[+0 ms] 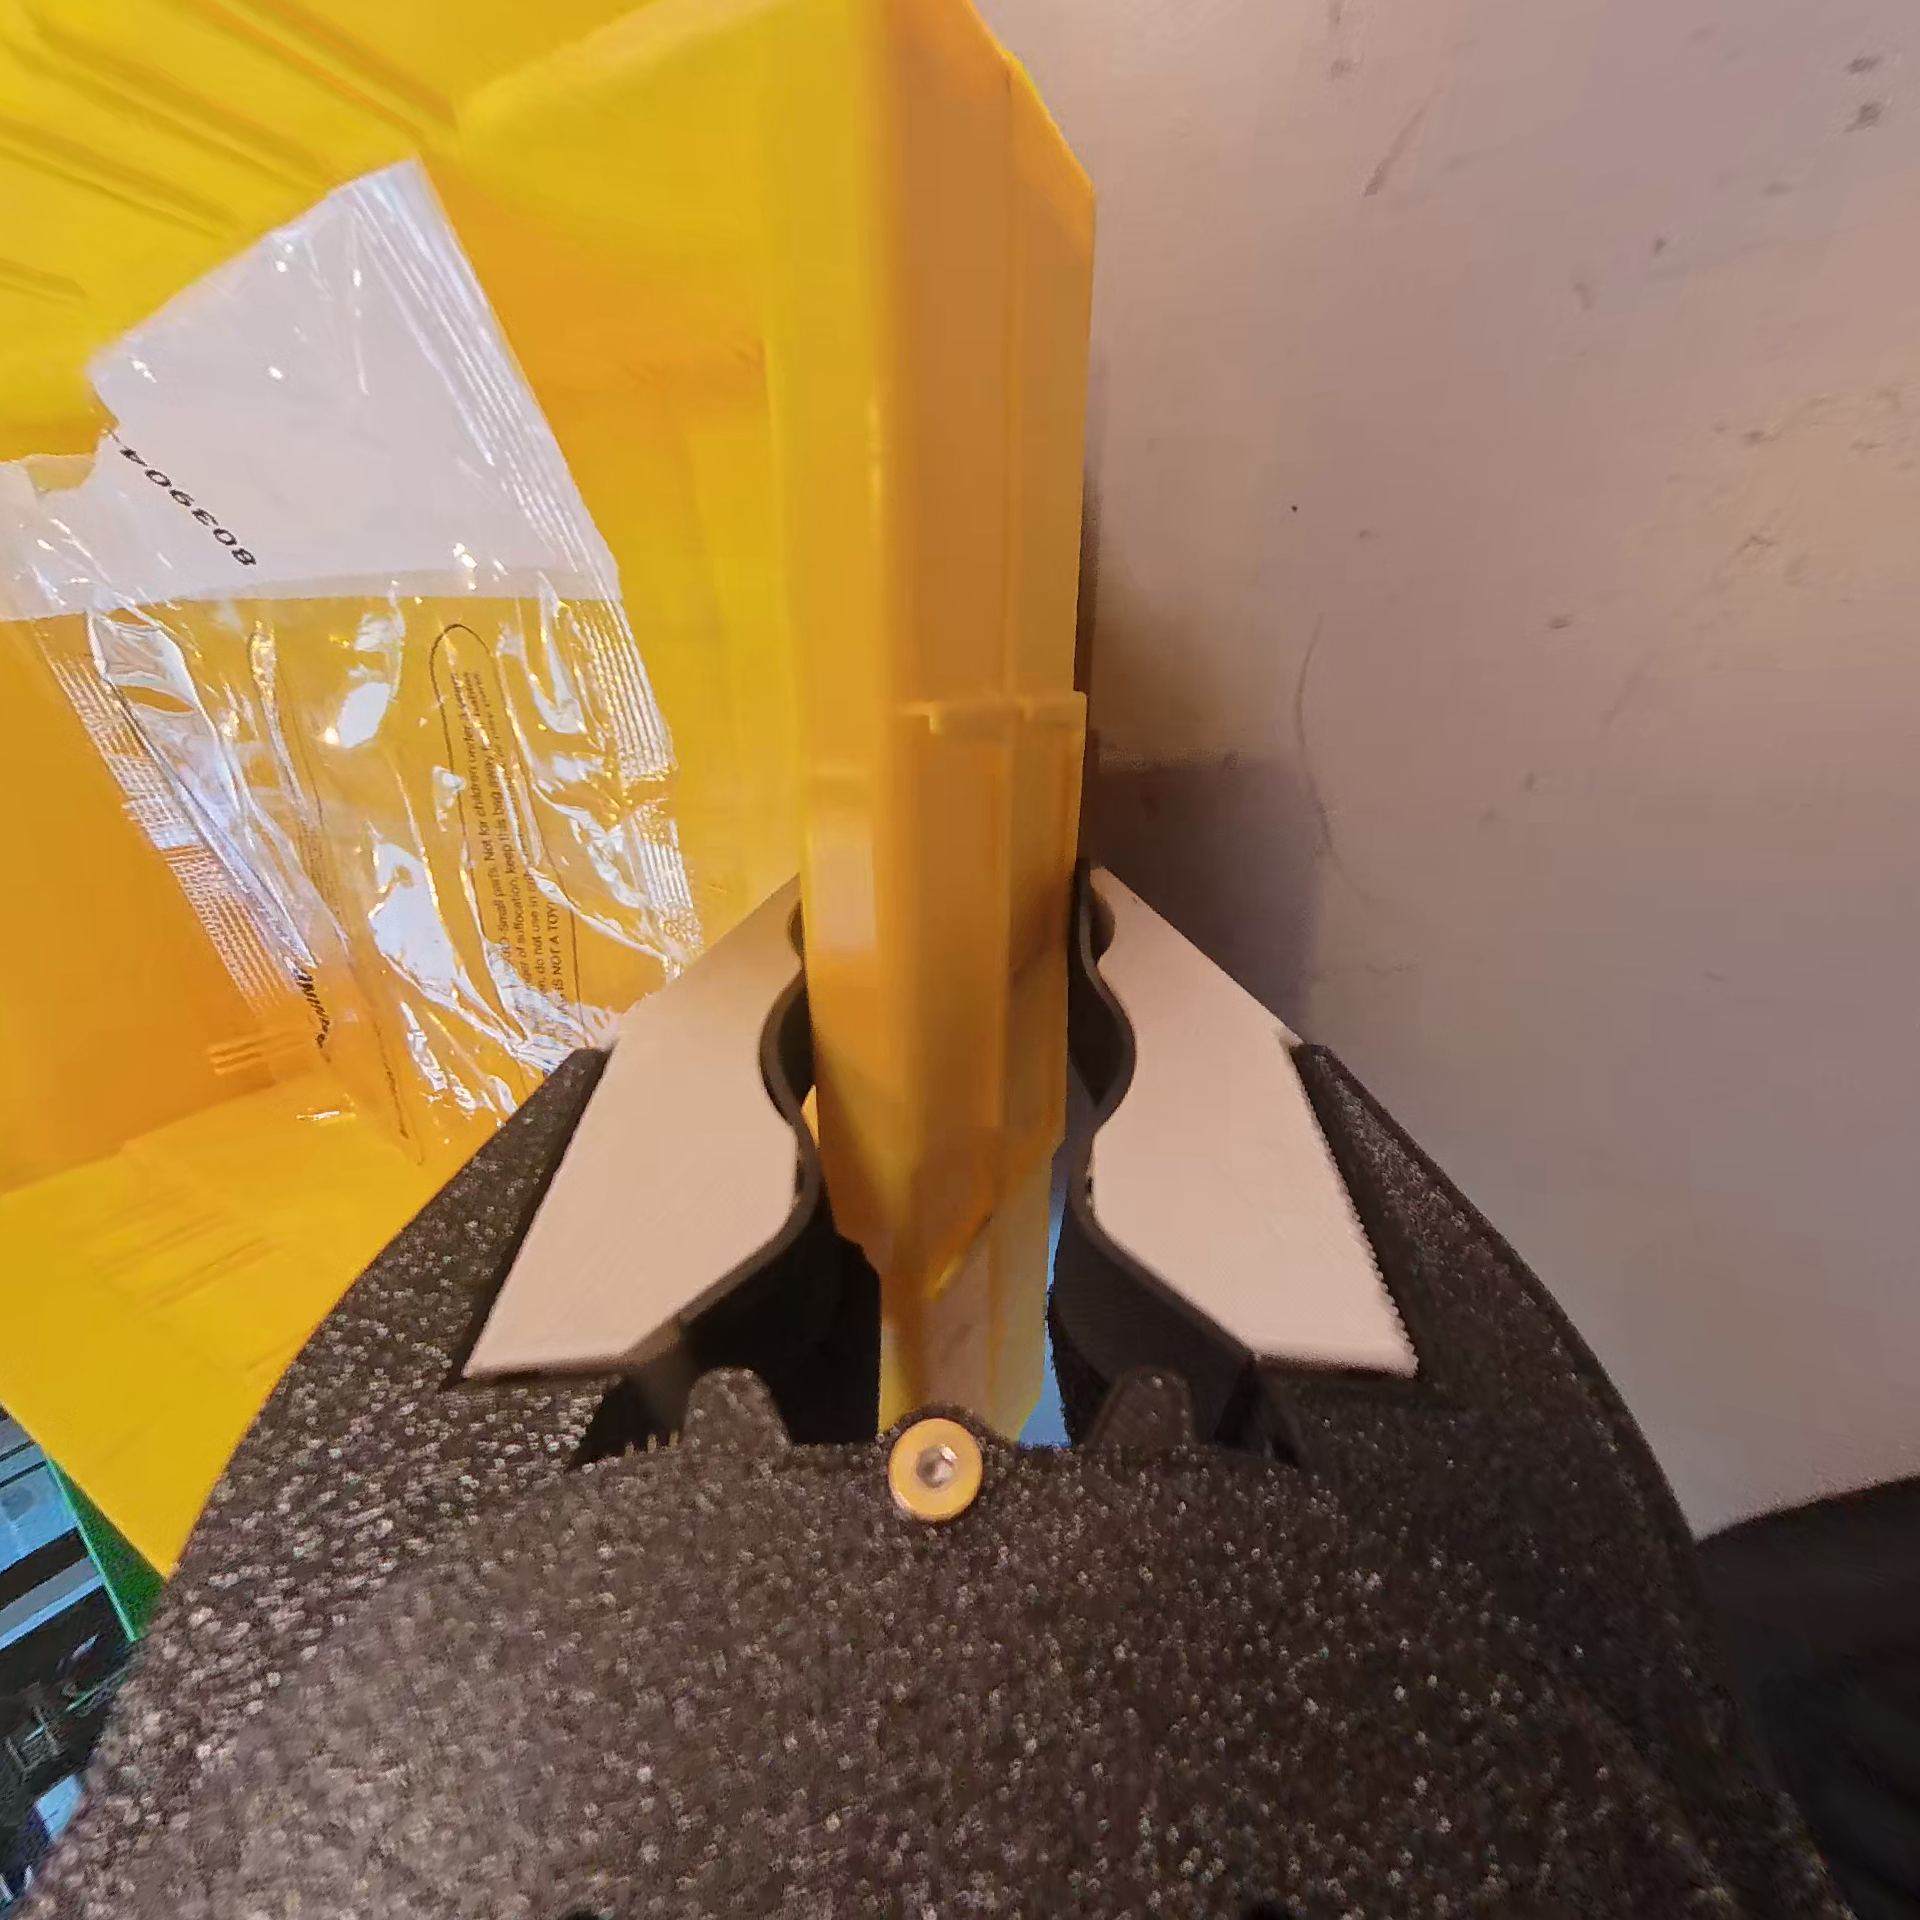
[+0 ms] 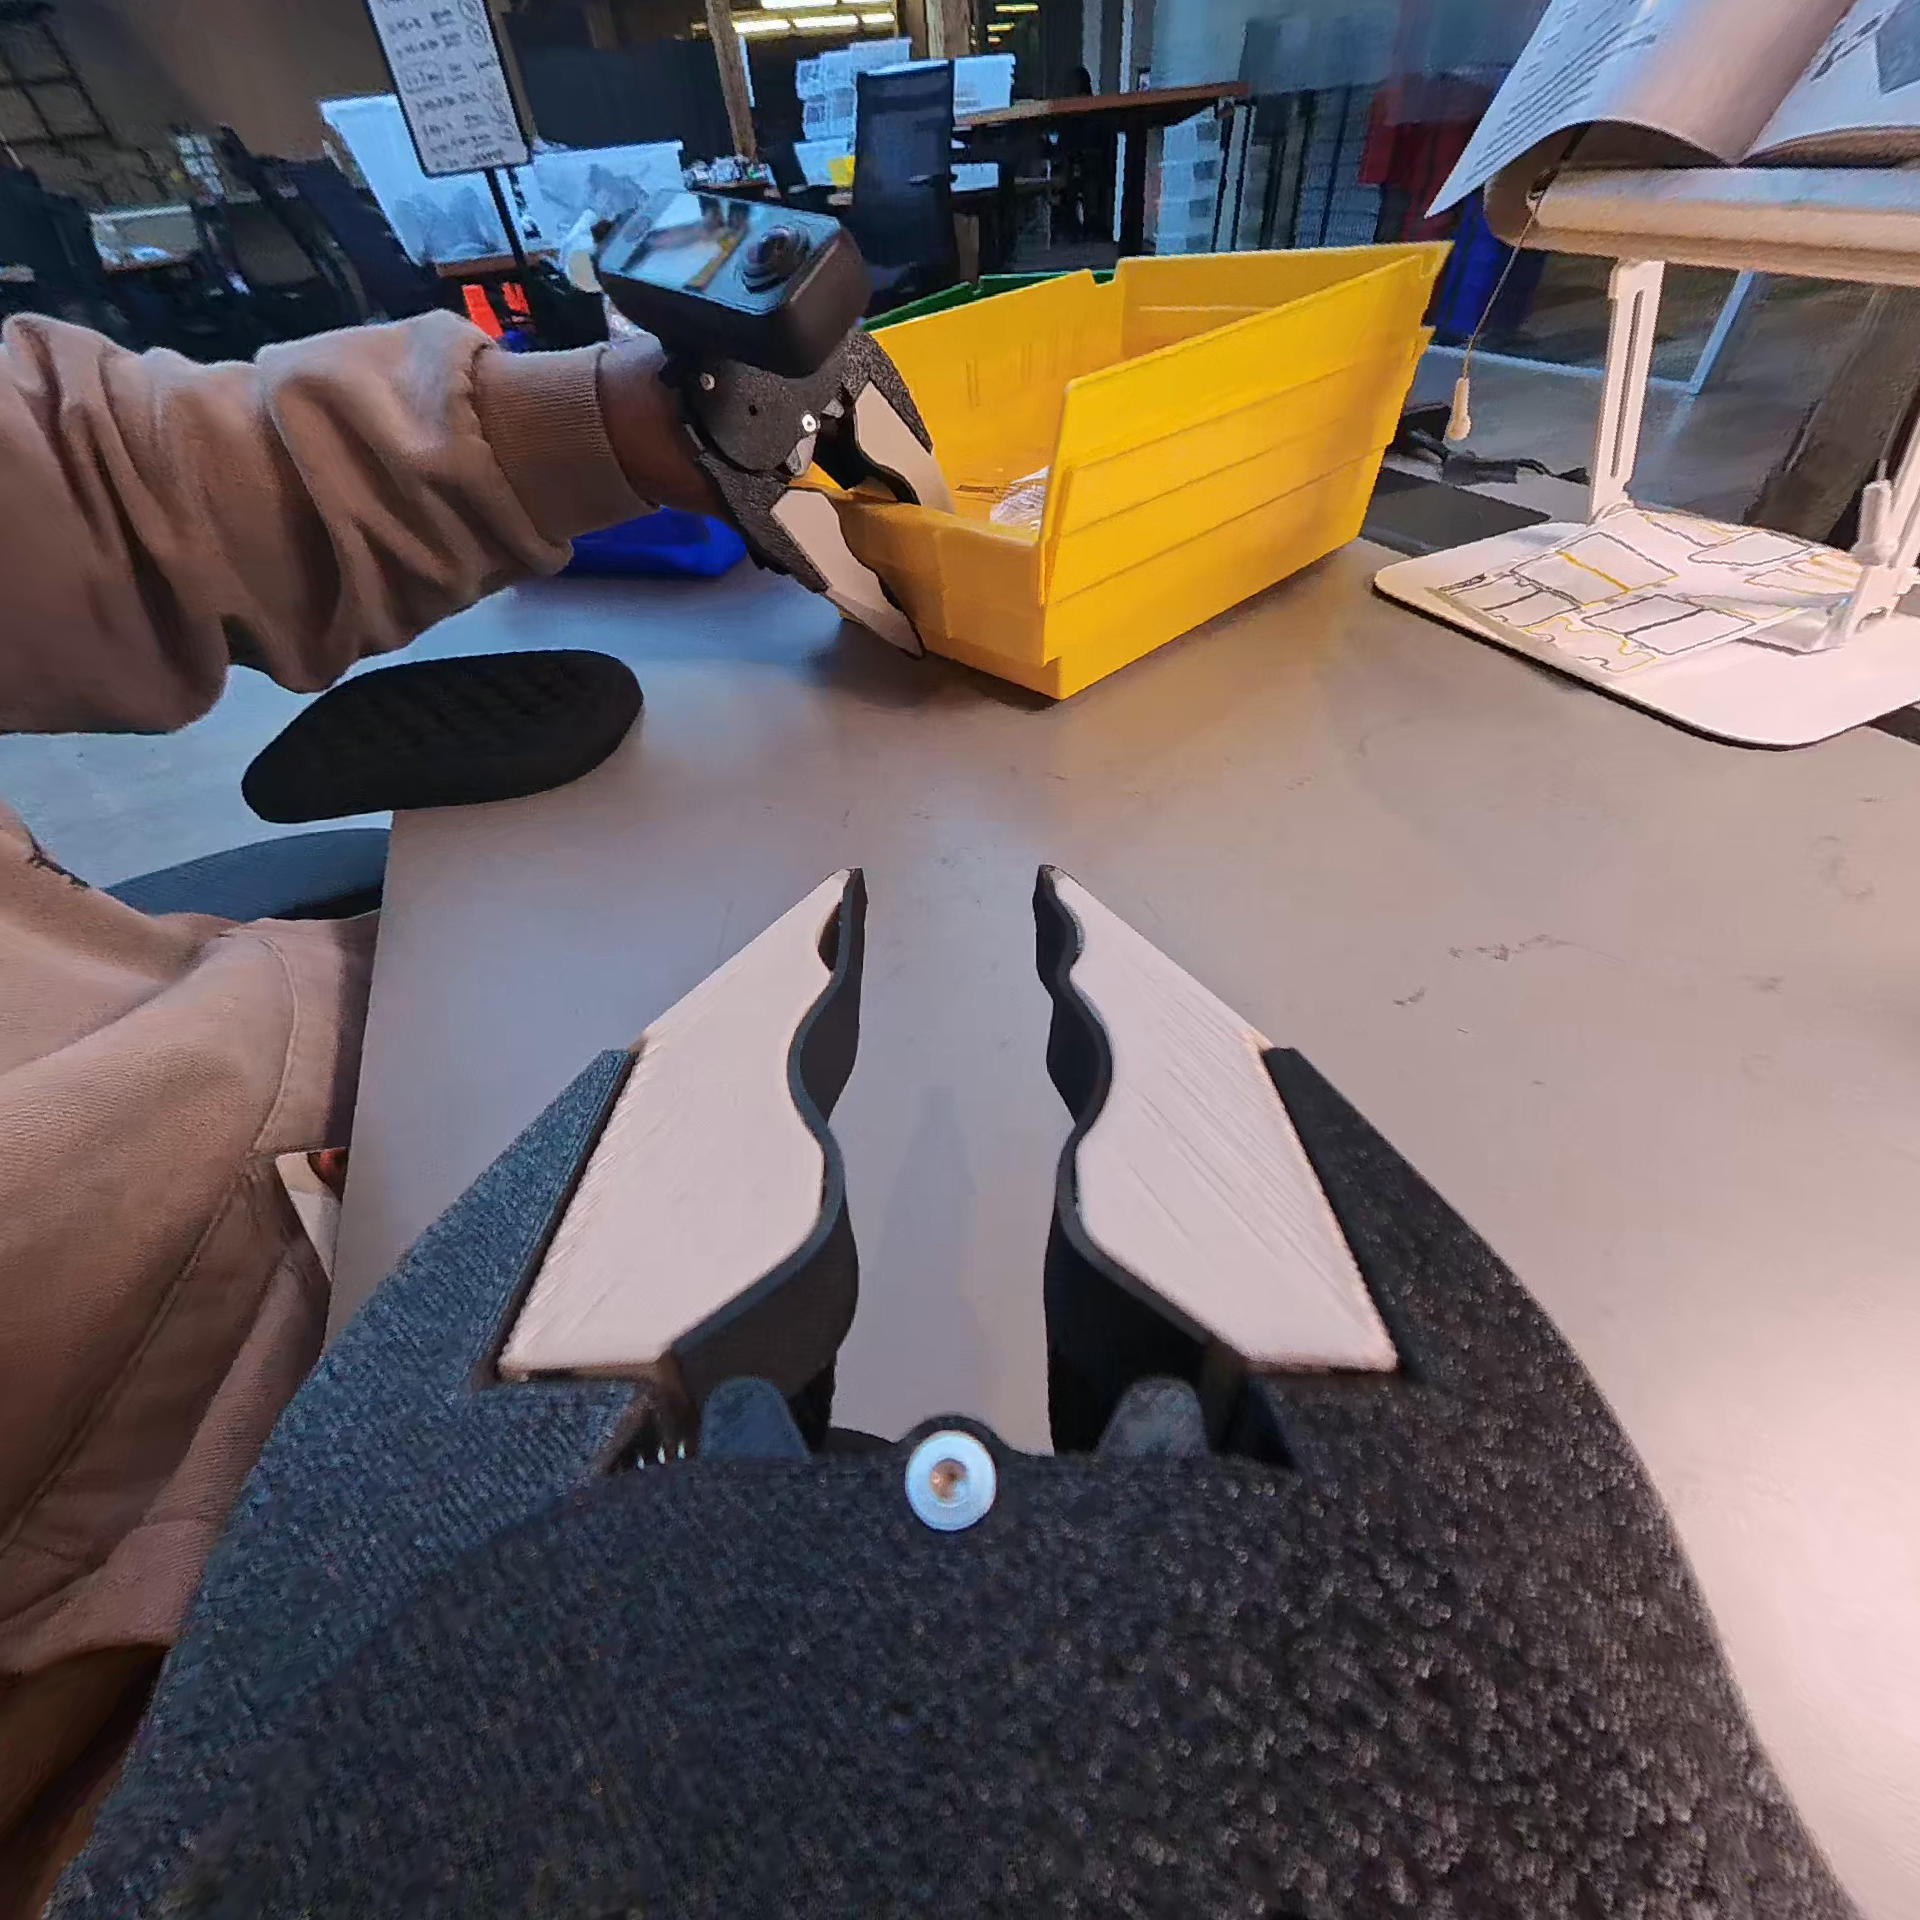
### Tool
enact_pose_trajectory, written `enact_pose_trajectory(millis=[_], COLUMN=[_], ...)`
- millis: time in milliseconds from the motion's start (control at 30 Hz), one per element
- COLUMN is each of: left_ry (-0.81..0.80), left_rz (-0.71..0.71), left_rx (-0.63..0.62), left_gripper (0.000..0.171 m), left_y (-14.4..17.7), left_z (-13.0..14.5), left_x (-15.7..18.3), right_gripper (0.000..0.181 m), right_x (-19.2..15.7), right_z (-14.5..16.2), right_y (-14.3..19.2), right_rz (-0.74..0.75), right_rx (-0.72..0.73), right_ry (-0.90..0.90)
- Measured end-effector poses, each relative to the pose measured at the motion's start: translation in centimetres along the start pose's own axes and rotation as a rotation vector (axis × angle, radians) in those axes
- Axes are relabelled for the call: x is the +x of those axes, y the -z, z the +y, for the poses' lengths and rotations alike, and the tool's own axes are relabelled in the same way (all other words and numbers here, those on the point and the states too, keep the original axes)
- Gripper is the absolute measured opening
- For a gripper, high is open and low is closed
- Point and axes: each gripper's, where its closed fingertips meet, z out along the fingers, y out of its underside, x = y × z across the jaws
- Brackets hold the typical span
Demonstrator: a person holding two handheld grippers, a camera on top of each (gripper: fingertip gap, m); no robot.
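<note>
The left tool [image 1: 935,997] is clamped on the near wall of one yellow bin [image 2: 1195,499] on the grey worktop [image 2: 1351,935]. One clear plastic bag [image 1: 343,665] lies inside the bin. The right tool [image 2: 948,883], nearer than the bin, hovers narrowly parted and holds nothing.

Left wrist view: bright and warm; yellow bin [image 1: 935,520] wall nearly fills the frame, soft with motion blur.
Glare: specular streaks on the clear plastic bag [image 1: 343,644]; sheen on the grey counter [image 2: 1351,987].
Right wrist view: cooler, even light; background room dim and out of focus.
Shadows: soft, under the bin and below the right hand-held gripper [image 2: 948,904].
Distortion: strong wide-angle bend at the edges, both views.
Blur: brown sleeve [image 2: 260,488] smeared.
</note>
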Motion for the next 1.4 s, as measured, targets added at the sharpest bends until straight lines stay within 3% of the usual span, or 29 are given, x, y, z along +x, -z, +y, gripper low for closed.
enact_pose_trajectory(millis=[200, 367, 500, 633, 800, 967, 1167, 1333, 1400], left_ry=[0.024, 0.089, 0.138, 0.172, 0.236, 0.262, 0.314, 0.337, 0.389], left_rz=[-0.056, -0.126, -0.239, -0.351, -0.345, -0.263, -0.168, -0.108, -0.06], left_rx=[0.057, 0.095, 0.064, -0.118, -0.324, -0.452, -0.488, -0.409, -0.352], left_gripper=[0.043, 0.043, 0.042, 0.042, 0.042, 0.043, 0.045, 0.051, 0.044], left_y=[2.4, 8.0, 13.0, 14.9, 12.0, 5.9, -0.9, -2.1, -2.4], left_z=[-0.2, 0.0, 2.1, 7.5, 14.8, 20.9, 23.7, 23.6, 23.1], left_x=[0.3, -1.4, -6.7, -14.6, -23.0, -25.4, -24.0, -24.0, -23.5], right_gripper=[0.032, 0.032, 0.032, 0.032, 0.032, 0.032, 0.032, 0.032, 0.032], right_x=[0.3, 0.3, 0.2, 0.2, 0.5, 0.8, 1.4, 1.4, 1.4], right_z=[-0.2, -0.2, -0.2, -0.2, -0.1, -0.6, -0.8, -0.9, -0.9], right_y=[0.2, 0.2, 0.2, 0.2, 0.1, 0.6, 0.9, 0.9, 0.9], right_rz=[0.001, -0.008, -0.011, -0.009, 0.0, 0.021, 0.011, 0.005, 0.003], right_rx=[0.016, 0.016, 0.016, 0.013, 0.007, 0.047, 0.074, 0.081, 0.08], right_ry=[-0.024, -0.04, -0.033, -0.031, -0.042, -0.052, -0.108, -0.117, -0.113])
